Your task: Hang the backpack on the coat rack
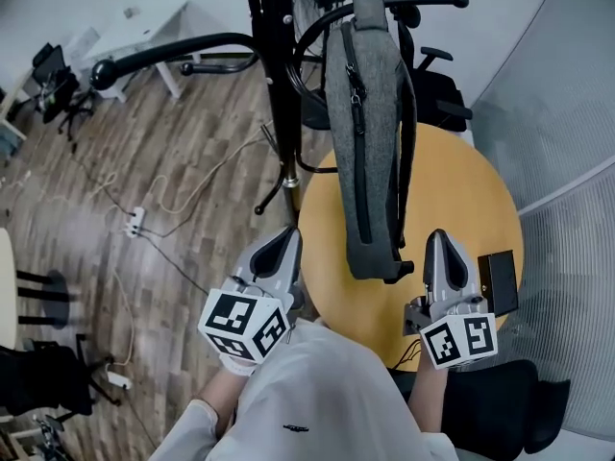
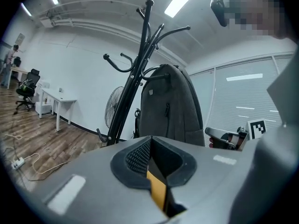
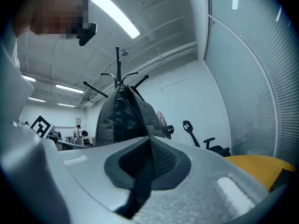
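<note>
**Backpack (image 1: 375, 133) is up on the coat rack (image 1: 274, 65), and both your claws are pinched shut on nothing**

Your head view cuts off the top of the coat rack, and the round table (image 1: 471, 200) hides part of its foot. You also can't really see how the backpack's top loop sits on the hook. The bag hangs upright over the table's far edge. It's beyond your left gripper (image 1: 286, 238) and right gripper (image 1: 439, 243), between them and clear of both. Left of the pole the wood floor is open, apart from loose cables and a power strip (image 1: 135, 222). On the right, the table rim runs close to a curved wall with blinds. A small black box (image 1: 498, 281) lies on the table just beside your right gripper. In the left gripper view there's a little label (image 2: 151, 92) on the bag, too small to read.
</note>
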Demonstrator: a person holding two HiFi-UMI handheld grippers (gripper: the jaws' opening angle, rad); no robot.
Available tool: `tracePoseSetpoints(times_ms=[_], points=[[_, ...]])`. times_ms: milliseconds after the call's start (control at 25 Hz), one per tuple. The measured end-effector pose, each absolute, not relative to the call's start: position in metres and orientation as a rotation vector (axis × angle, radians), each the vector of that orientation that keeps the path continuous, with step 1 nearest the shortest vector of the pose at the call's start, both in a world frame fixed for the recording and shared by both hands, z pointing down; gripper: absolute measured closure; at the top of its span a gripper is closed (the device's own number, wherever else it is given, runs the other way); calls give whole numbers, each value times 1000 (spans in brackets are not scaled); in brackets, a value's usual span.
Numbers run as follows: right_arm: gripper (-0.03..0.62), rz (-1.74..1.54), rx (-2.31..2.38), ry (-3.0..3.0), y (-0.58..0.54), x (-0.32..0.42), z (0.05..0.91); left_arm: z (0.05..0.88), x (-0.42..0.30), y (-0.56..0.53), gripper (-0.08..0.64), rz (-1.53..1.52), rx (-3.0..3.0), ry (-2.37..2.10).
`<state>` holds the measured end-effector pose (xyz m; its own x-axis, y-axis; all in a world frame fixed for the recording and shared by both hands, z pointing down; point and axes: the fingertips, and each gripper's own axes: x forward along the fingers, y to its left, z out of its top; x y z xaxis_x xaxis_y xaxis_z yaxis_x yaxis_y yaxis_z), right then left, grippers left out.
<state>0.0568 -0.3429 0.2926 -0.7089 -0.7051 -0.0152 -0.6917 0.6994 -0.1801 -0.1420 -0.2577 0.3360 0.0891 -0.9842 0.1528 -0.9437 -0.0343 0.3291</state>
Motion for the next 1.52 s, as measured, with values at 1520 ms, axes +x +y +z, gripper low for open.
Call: tracePoseSetpoints(times_ms=[1520], points=[[594,-340,-1212,2819,-326,55,320,340,-136,-255,543,-143,2070,-1877]])
